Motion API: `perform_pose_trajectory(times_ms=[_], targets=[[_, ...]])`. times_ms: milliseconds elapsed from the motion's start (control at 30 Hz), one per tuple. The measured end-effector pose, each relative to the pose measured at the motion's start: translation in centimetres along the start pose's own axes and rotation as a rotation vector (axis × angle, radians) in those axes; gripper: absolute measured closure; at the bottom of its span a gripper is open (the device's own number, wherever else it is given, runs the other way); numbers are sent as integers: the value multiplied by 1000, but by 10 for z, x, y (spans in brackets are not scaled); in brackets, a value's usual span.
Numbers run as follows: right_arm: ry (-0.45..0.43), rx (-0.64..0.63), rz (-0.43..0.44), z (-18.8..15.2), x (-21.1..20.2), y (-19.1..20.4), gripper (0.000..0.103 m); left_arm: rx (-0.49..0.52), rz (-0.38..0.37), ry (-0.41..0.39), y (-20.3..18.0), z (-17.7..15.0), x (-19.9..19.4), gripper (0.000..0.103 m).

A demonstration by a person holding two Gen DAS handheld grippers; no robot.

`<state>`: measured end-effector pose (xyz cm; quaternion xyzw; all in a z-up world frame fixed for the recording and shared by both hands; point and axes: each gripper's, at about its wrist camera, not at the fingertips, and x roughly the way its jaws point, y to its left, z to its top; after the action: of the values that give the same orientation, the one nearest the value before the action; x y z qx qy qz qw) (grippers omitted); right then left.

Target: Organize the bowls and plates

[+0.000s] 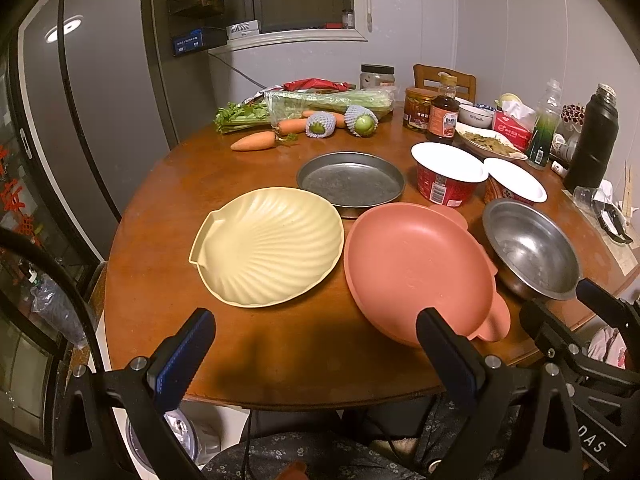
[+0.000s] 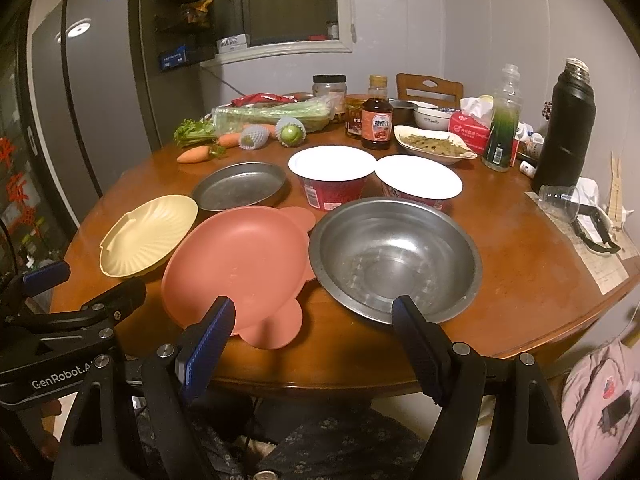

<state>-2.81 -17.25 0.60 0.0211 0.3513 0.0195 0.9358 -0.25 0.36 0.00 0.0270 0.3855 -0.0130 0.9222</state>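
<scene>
Both hand-held grippers, left (image 1: pixel 316 344) and right (image 2: pixel 312 332), hang spread wide, holding nothing, over the near tabletop (image 1: pixel 280 356) edge. The pink plate (image 2: pixel 236 268) lies flat between the yellow plate (image 1: pixel 268 246) and steel bowl (image 2: pixel 394 258). The tin plate (image 1: pixel 350 180) sits farther back.

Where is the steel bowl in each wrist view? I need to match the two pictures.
Left wrist: steel bowl at right, beyond the pink plate.
Right wrist: steel bowl centre, just ahead of the open right gripper.
Shared landmark: the pink plate sits immediately left of the bowl in both.
</scene>
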Motion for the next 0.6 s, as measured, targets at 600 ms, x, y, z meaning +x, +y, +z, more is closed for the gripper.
perform_pose_trajectory(times_ms=[600], targets=[[0,0,5,0,0,2,21,3,2,9,2,-1,-1,2]])
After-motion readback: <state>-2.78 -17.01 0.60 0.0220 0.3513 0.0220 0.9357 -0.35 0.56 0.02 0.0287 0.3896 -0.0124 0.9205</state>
